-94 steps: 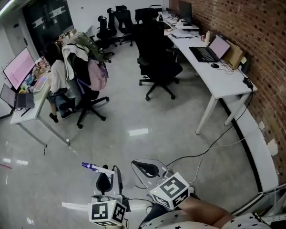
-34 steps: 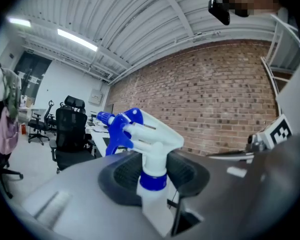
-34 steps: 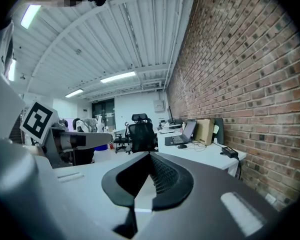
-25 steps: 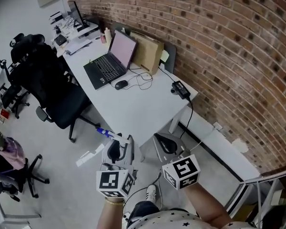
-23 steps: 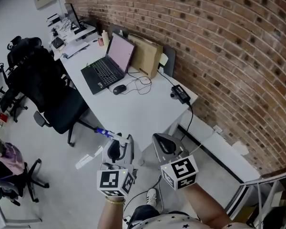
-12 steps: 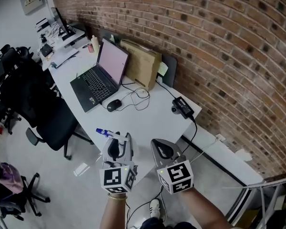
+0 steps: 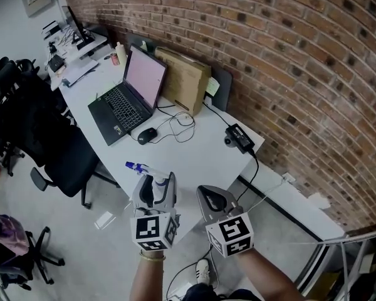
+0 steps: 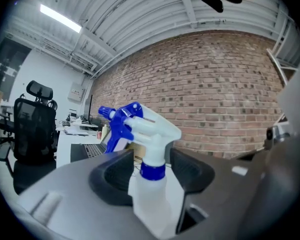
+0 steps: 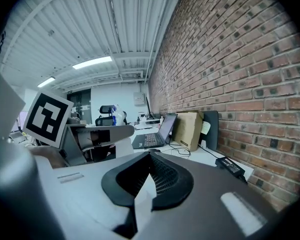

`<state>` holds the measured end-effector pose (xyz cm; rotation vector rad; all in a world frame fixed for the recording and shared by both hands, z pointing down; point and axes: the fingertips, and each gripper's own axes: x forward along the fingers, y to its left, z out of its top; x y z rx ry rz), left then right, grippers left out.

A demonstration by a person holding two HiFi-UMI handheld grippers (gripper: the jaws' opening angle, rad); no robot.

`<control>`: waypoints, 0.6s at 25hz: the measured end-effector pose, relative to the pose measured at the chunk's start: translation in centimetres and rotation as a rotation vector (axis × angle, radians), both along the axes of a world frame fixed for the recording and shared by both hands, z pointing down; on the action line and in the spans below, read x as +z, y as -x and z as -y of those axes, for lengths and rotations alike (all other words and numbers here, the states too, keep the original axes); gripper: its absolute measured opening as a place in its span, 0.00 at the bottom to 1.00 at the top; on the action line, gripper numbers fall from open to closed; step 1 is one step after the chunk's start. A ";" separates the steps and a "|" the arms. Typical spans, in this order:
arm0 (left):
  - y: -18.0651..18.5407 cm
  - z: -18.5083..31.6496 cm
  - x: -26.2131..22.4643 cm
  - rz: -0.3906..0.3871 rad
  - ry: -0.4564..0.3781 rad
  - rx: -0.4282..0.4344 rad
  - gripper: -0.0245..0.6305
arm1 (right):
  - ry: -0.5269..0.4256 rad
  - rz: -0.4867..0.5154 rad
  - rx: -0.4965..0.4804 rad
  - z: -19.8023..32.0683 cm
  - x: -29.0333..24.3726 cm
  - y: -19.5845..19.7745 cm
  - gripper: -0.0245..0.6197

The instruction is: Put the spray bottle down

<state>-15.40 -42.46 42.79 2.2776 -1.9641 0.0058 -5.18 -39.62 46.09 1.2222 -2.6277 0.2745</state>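
A white spray bottle [image 7: 152,183] with a blue trigger head stands upright between the jaws of my left gripper [image 7: 155,185], over the near edge of the white table [image 7: 194,158]. In the left gripper view the bottle [image 8: 149,199] shows small gaps to both pads; the left gripper [image 8: 151,173] is opening and its pads no longer press on the neck. Whether the bottle's base rests on the tabletop is hidden. My right gripper [image 7: 212,197] hovers beside it to the right, near the table's corner. The right gripper [image 9: 149,170] is shut with nothing in it.
On the table are an open laptop [image 7: 128,96], a mouse [image 7: 146,133] with its cable, a cardboard box [image 7: 185,77] against the brick wall and a power adapter [image 7: 240,137]. A black office chair [image 7: 44,137] stands left of the table.
Both grippers have come forward from over the floor to the table's near edge, with the bottle carried along. The left jaws now stand wider apart around the bottle.
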 end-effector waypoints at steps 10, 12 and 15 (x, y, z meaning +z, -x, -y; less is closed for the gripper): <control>0.5 -8.3 -0.3 -0.058 0.040 -0.057 0.18 | -0.033 0.014 -0.044 -5.7 -1.6 0.4 0.04; 0.2 -10.8 -0.3 -0.067 0.052 -0.087 0.07 | -0.041 0.029 -0.053 -7.5 -1.9 0.3 0.04; -0.3 -14.7 -0.3 -0.063 0.085 -0.112 0.05 | -0.048 0.056 -0.064 -10.5 -2.6 0.0 0.04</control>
